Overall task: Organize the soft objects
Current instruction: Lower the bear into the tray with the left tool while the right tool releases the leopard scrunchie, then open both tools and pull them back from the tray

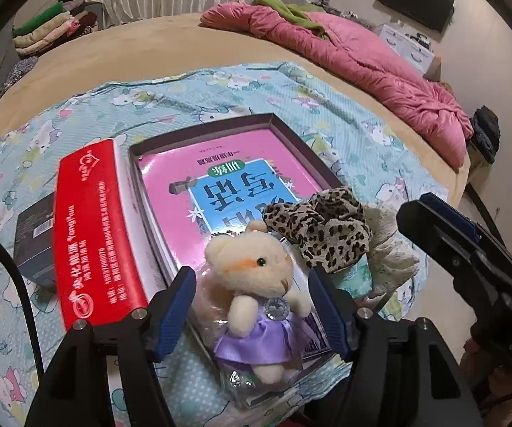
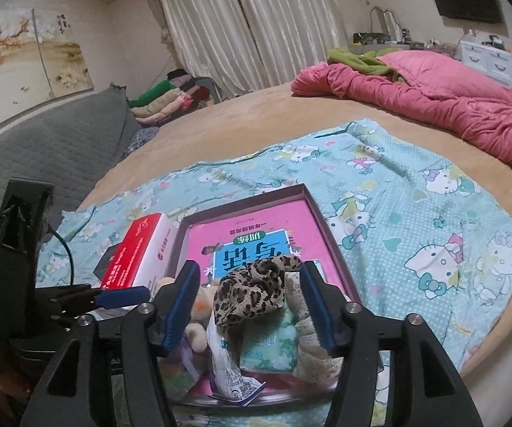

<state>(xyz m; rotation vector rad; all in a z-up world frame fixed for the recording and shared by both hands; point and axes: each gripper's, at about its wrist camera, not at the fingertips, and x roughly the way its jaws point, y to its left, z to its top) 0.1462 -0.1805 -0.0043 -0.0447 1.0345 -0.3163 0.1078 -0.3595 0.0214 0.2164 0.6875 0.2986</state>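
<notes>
A cream teddy bear in a purple dress (image 1: 256,281) lies in clear wrap on the near end of a pink book (image 1: 220,178) inside a shallow dark box (image 1: 291,131). My left gripper (image 1: 250,309) is open, its blue fingers on either side of the bear. A leopard-print scrunchie (image 1: 323,231) and a cream lace cloth (image 1: 391,245) lie at the box's right. In the right wrist view, my right gripper (image 2: 252,306) is open around the scrunchie (image 2: 252,291), with the lace cloth (image 2: 313,341) by its right finger and the bear (image 2: 199,313) at its left.
A red and white carton (image 1: 92,235) and a small black box (image 1: 33,242) lie left of the dark box on a Hello Kitty sheet (image 1: 327,99). A pink quilt (image 1: 380,74) covers the bed's far right. A tissue pack (image 2: 270,341) and crumpled wrapper (image 2: 227,370) lie below the scrunchie.
</notes>
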